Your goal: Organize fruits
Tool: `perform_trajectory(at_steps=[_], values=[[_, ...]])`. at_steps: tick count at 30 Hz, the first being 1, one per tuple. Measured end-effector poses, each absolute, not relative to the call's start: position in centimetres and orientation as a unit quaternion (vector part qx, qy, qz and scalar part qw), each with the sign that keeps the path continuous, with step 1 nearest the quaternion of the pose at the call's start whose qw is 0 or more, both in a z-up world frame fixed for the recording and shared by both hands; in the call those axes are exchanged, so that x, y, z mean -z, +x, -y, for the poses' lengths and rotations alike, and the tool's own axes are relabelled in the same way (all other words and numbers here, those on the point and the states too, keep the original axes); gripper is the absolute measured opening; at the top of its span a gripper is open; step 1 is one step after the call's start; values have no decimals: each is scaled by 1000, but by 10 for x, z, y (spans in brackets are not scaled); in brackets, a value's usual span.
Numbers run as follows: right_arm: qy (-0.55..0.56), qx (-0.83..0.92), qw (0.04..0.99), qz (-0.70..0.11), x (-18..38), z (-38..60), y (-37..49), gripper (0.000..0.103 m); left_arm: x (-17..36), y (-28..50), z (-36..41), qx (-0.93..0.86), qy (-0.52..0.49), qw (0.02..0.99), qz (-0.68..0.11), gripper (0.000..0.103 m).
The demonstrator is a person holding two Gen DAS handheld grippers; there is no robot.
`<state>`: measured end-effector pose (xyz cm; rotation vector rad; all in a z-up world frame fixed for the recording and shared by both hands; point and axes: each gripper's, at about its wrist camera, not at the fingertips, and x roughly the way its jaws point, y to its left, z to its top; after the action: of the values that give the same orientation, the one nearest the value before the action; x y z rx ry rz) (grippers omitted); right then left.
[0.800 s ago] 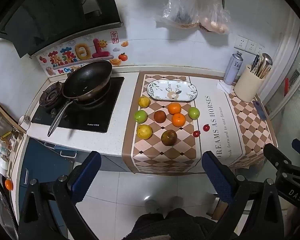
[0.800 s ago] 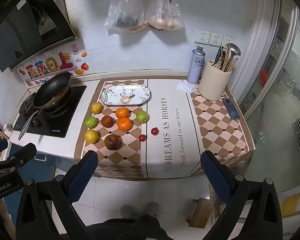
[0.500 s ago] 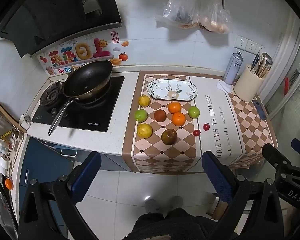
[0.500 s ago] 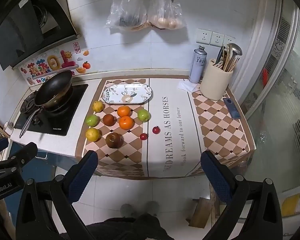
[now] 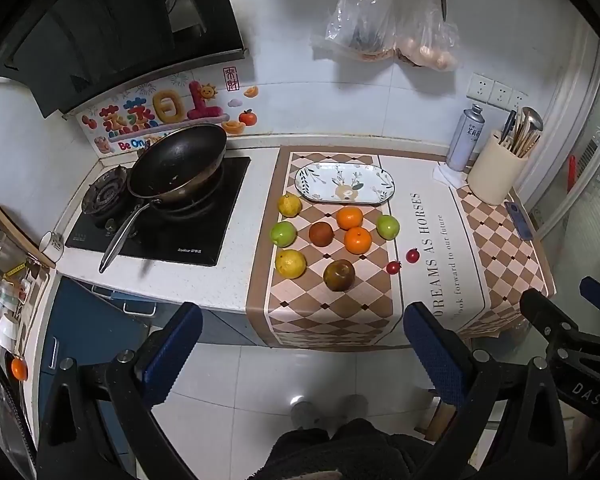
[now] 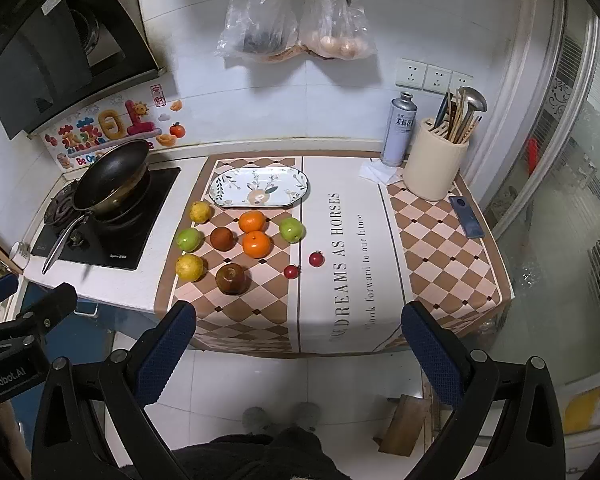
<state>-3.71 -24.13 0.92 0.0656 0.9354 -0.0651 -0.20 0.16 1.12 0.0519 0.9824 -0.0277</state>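
Nothing is picked up yet. The left gripper [image 5: 300, 344] and right gripper [image 6: 298, 344] hang apart, empty, before the counter's front edge. Next, reach for the fruits [image 5: 334, 236] and aim at the plate [image 5: 344, 183].

The right hand-held gripper [image 6: 298, 344] hangs wide open before the worktop [image 6: 380, 280]. Fruits [image 6: 256, 244] cluster at eleven o'clock, an oval plate [image 6: 300, 184] just beyond them.
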Motion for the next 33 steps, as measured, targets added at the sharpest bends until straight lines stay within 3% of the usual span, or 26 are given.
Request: perform_trajectory(at_steps=[33], values=[[33,28,893,-447,-20,235,-33,103,-14,-4,-1,14,25,885,-466,103]])
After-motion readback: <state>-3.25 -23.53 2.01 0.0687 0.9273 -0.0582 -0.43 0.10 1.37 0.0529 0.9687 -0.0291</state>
